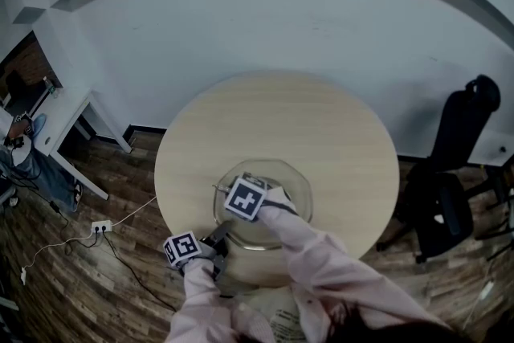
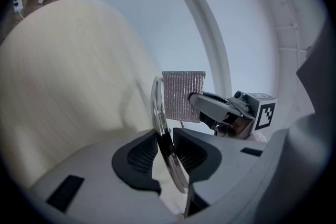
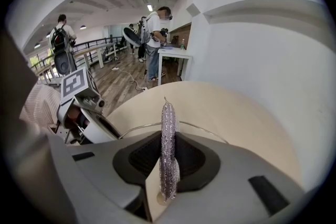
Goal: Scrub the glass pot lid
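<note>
Now L gripper (image 2: 167, 150) clamps lid (image 2: 156, 105), R gripper (image 3: 168, 157) clamps pad (image 3: 168, 123).

One glass pot lid (image 1: 293, 177) and one scouring cloth (image 2: 181, 94) are counted over the one round table (image 1: 321, 124). Two grippers, left gripper (image 2: 167, 153) and right gripper (image 3: 168, 160), are counted there, and one power strip (image 1: 100, 226) left of the table.

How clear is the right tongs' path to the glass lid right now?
Likely yes, clear: the left tongs hold the lid by its rim, and the scrub pad in the right tongs sits right beside its glass, nothing between.
</note>
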The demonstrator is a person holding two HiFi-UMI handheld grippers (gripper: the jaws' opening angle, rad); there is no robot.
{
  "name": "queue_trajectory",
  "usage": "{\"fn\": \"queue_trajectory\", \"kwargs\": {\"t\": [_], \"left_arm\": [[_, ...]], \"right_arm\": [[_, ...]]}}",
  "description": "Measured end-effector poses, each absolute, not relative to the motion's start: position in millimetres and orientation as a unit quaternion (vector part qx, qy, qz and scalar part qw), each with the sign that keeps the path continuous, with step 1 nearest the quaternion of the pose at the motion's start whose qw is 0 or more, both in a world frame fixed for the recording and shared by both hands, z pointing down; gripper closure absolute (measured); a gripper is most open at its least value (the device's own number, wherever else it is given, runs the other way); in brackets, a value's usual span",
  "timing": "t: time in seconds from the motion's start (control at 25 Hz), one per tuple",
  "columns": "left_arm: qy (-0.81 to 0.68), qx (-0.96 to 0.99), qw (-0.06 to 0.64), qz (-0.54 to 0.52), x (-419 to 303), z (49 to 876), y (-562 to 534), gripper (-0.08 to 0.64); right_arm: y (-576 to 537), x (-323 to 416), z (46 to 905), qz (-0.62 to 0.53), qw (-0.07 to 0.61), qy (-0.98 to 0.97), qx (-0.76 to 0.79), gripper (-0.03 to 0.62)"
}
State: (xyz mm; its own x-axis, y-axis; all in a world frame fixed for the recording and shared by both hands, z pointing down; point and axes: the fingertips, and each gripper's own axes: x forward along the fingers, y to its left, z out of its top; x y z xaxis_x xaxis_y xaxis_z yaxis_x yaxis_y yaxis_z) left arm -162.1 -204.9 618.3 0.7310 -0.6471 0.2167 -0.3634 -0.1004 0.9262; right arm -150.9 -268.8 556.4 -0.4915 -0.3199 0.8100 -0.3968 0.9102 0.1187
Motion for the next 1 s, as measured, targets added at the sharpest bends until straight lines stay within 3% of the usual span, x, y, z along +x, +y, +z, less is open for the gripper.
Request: {"fn": "queue_trajectory", "kwargs": {"t": [0.16, 0.32, 0.8, 1.0], "left_arm": [[-0.347, 0.730, 0.576, -0.124, -163.9, 619.3, -204.8, 0.471], [-0.346, 0.730, 0.576, -0.126, -166.3, 618.4, -207.1, 0.471], [-0.347, 0.727, 0.578, -0.131, -165.3, 619.0, -207.1, 0.472], [-0.341, 0.730, 0.577, -0.136, -167.9, 618.0, -208.0, 0.472]], "right_arm": [[-286.5, -143.2, 546.6, 0.108, 0.388, -0.887, 0.226, 0.517], [-300.0, -128.1, 544.7, 0.132, 0.368, -0.888, 0.242, 0.517], [-348.0, -51.8, 538.8, 0.110, 0.376, -0.856, 0.338, 0.517], [-338.6, -53.5, 540.1, 0.106, 0.400, -0.852, 0.321, 0.517]]}}
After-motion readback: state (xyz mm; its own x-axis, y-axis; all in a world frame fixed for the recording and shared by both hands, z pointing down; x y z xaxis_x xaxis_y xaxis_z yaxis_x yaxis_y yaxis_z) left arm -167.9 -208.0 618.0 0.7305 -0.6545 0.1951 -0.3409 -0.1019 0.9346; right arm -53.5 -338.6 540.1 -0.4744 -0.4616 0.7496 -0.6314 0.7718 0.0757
